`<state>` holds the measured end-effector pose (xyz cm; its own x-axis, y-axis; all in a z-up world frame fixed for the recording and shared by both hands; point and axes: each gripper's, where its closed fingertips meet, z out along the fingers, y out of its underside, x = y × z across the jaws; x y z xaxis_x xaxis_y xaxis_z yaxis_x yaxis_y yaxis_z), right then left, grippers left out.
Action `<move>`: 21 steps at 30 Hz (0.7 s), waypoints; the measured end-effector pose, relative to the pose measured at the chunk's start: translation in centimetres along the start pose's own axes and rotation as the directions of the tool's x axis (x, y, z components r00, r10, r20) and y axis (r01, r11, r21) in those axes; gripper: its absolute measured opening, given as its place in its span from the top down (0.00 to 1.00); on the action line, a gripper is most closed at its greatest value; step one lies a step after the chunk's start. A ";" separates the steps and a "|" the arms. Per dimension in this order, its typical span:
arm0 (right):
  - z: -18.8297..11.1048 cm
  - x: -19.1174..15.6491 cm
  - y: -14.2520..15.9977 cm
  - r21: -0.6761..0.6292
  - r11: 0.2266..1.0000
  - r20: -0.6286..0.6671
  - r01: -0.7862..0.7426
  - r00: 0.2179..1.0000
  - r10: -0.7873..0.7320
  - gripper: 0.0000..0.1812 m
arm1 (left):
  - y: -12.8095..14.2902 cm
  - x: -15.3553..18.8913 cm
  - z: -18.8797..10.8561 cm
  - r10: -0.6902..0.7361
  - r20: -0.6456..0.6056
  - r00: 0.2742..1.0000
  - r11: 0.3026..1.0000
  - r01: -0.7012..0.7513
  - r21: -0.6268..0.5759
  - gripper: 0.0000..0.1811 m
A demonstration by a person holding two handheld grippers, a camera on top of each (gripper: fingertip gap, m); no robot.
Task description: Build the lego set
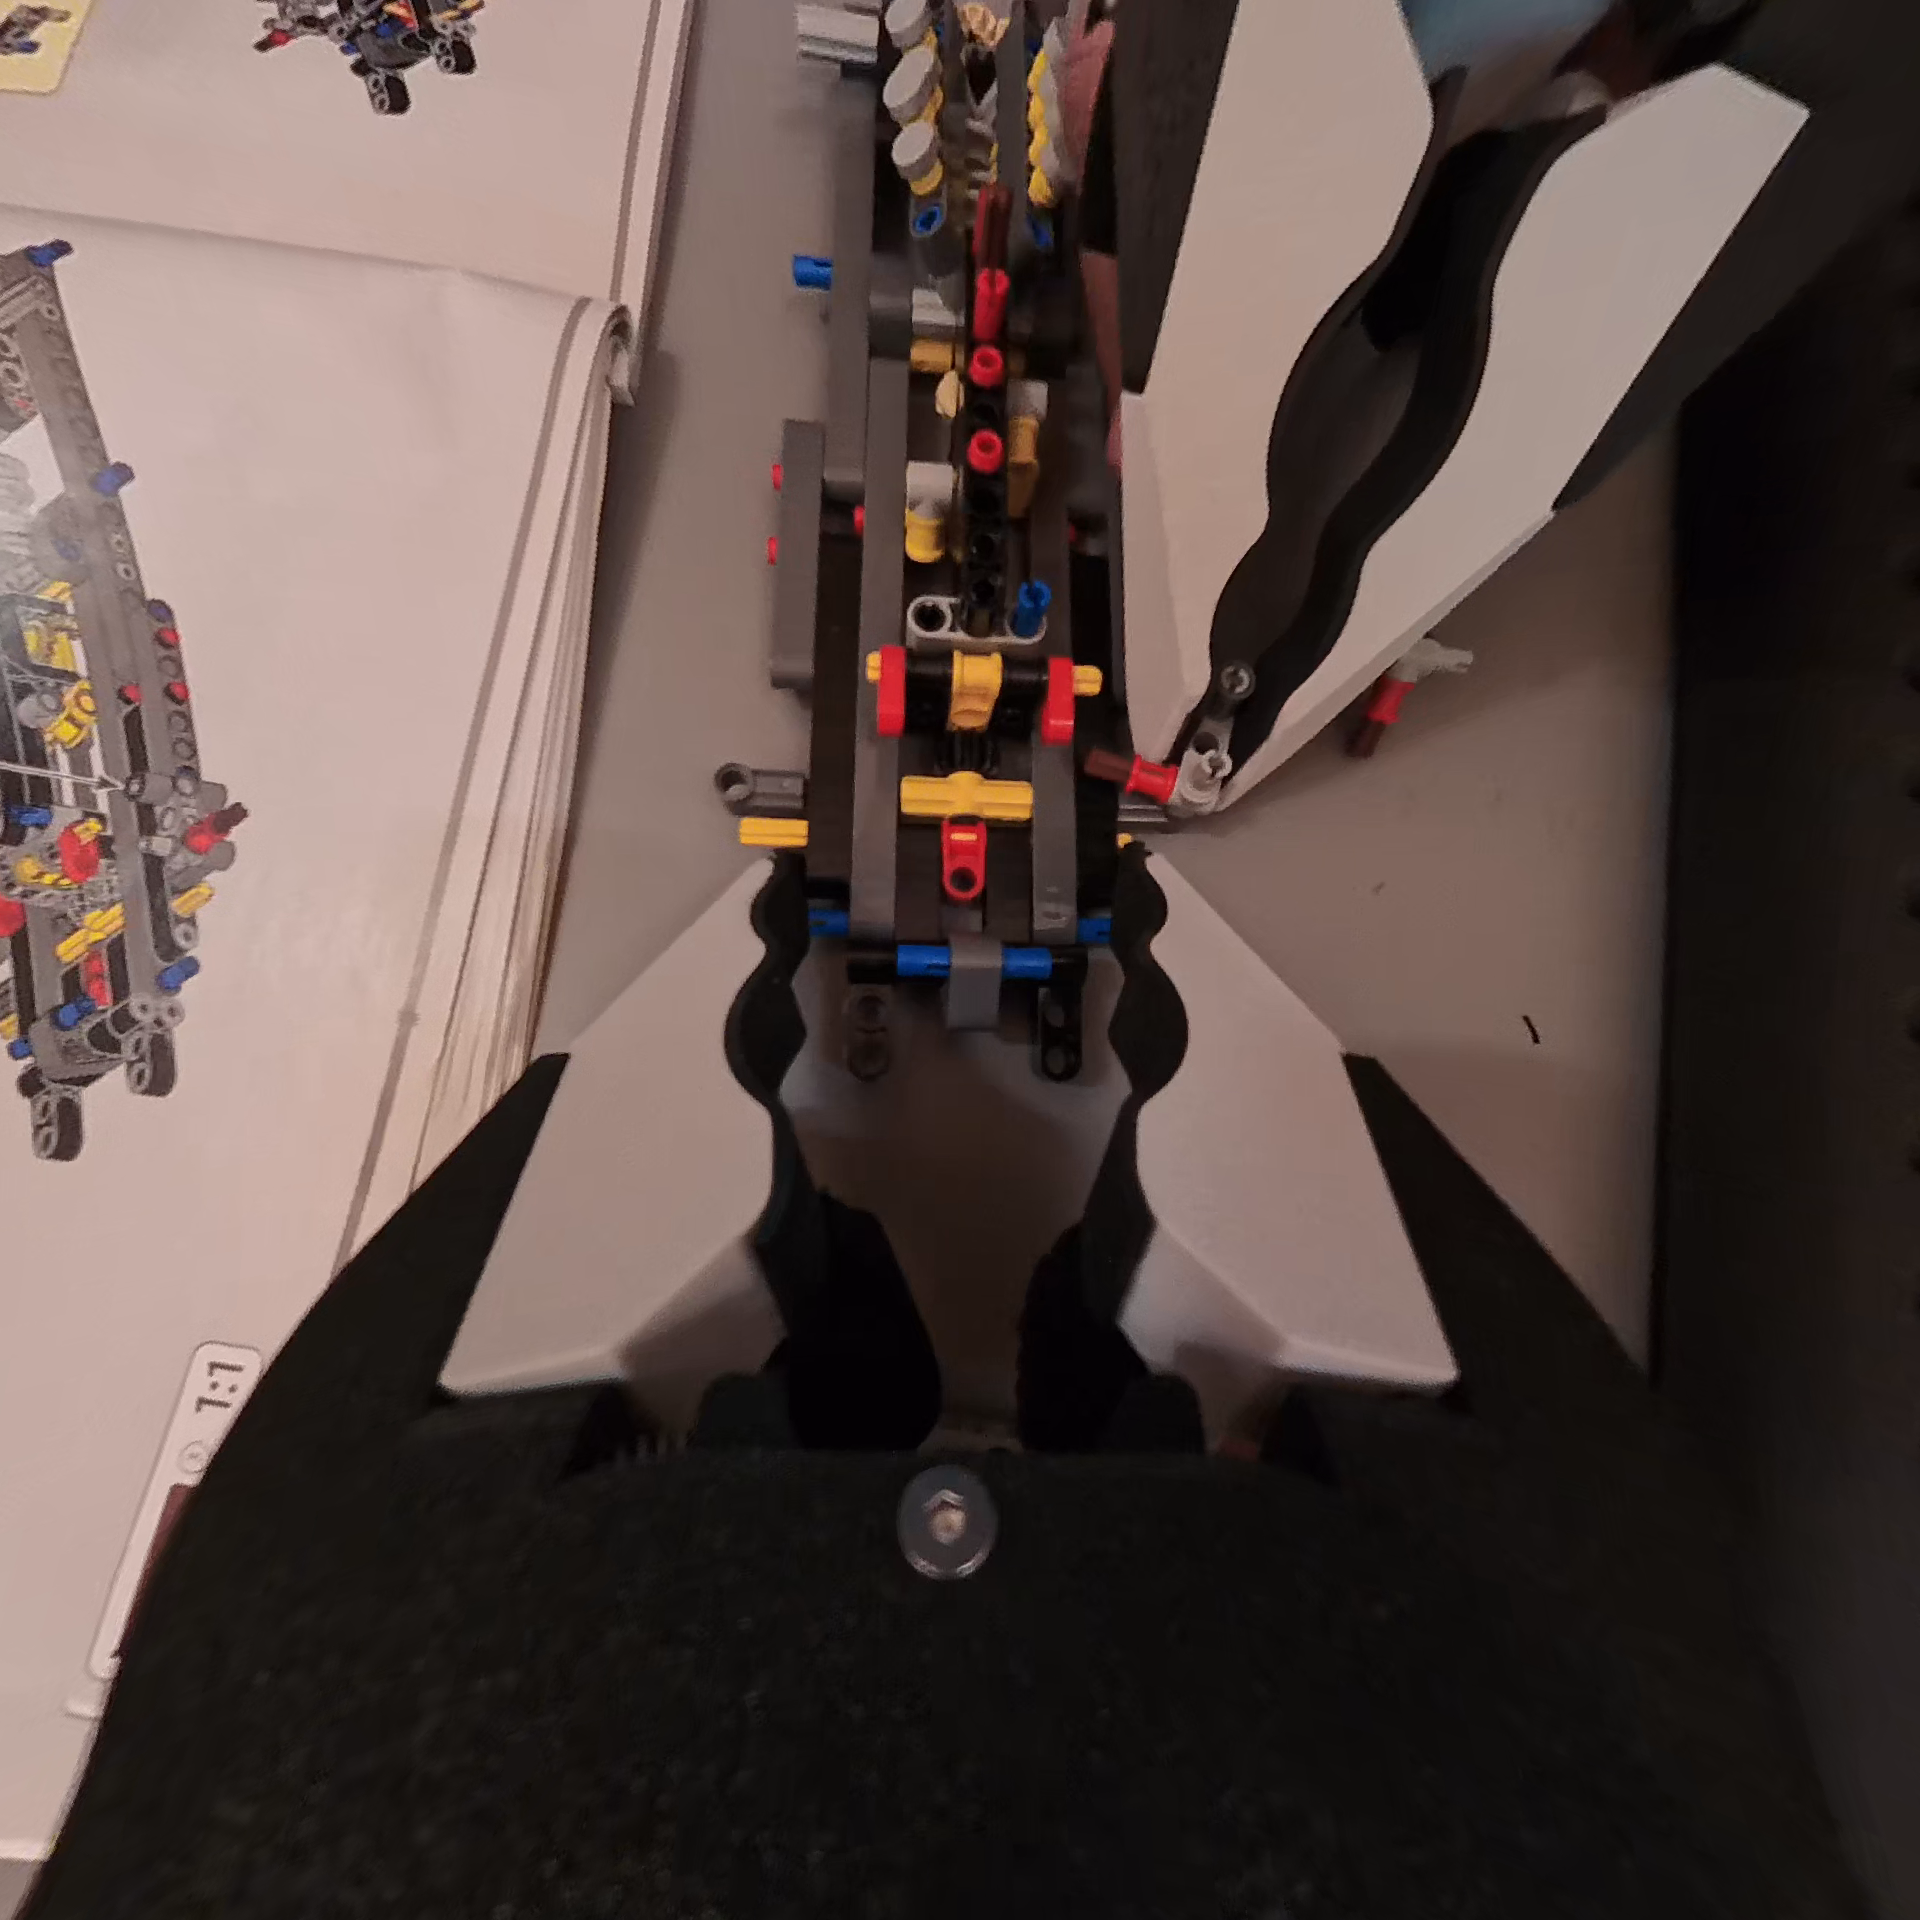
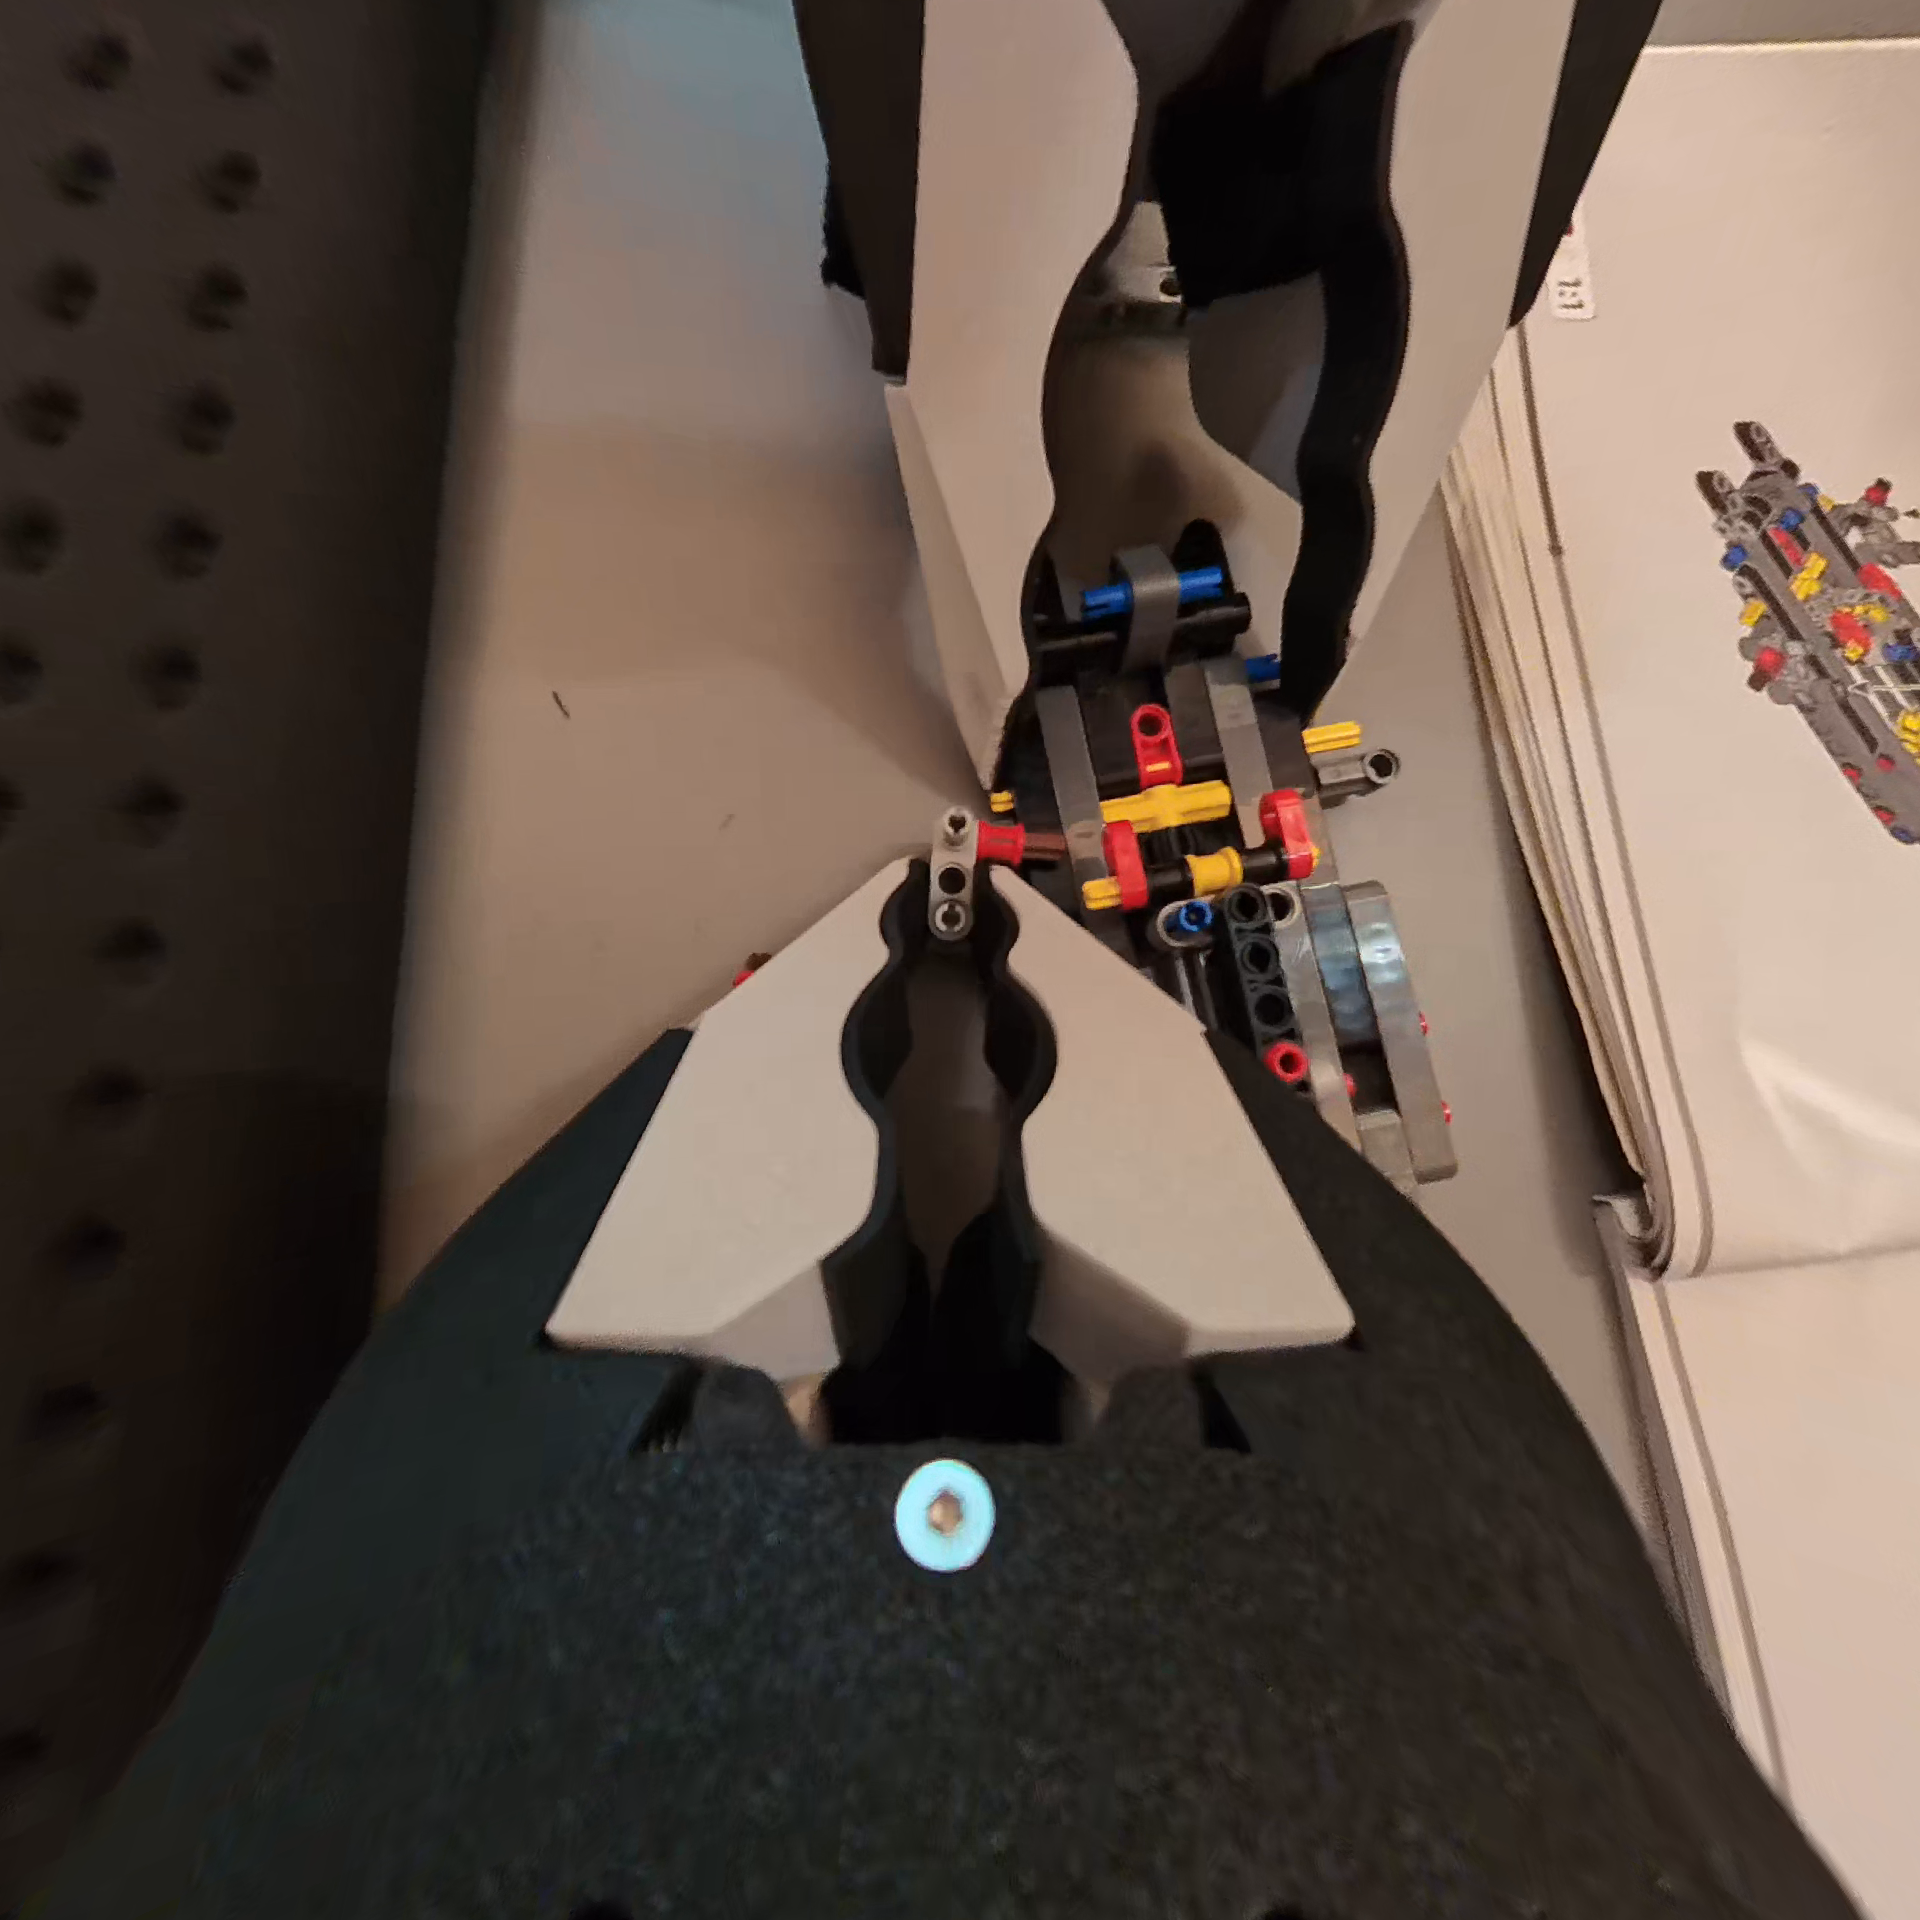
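Pale tabletop (image 1: 1455, 935) was seen beneath a long lego chassis (image 1: 966, 727), with a manual (image 1: 312, 623) beside it. Its near end was clamped by the left gripper (image 1: 961, 966). A grey connector (image 2: 951, 883), touching the chassis side, was pinched by the right gripper (image 2: 951, 899).

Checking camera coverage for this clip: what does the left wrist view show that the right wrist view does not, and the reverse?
Only the left wrist view shows the far end of the lego chassis, with its grey-capped pieces, plus a loose red and white piece beyond the right gripper. Only the right wrist view shows the perforated dark panel. Both show the left gripper clamping the chassis end, the right gripper holding a small grey connector against its side, and the instruction booklet.
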<state>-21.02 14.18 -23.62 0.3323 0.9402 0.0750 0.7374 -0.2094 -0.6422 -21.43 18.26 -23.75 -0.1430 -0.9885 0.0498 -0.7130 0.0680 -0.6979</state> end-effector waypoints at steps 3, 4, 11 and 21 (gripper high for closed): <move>0.0 -0.1 0.0 -0.002 1.000 0.021 0.013 1.000 -0.013 0.96 | 0.0 0.0 0.0 0.001 -0.004 1.000 1.000 -0.001 0.003 0.68; 0.0 -0.1 0.1 -0.003 1.000 0.028 0.021 0.999 -0.021 0.96 | 0.0 0.0 0.0 0.003 -0.004 1.000 1.000 -0.003 0.003 0.68; 0.5 -3.7 -1.0 0.014 0.998 0.148 0.062 0.987 -0.064 0.96 | 0.8 -2.4 -0.9 -0.036 0.079 0.996 0.999 0.037 -0.005 0.68; -2.6 -1.9 -2.9 0.228 0.970 0.153 -0.088 0.987 0.054 0.97 | 0.6 -1.7 -0.8 -0.043 0.056 0.997 0.999 0.044 -0.009 0.68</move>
<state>-22.24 12.32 -19.90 0.2779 0.9575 -0.0771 0.5512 -0.2247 -0.8035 -22.20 20.08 -23.67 -0.0732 -0.9965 0.0397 -0.7248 0.0258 -0.6885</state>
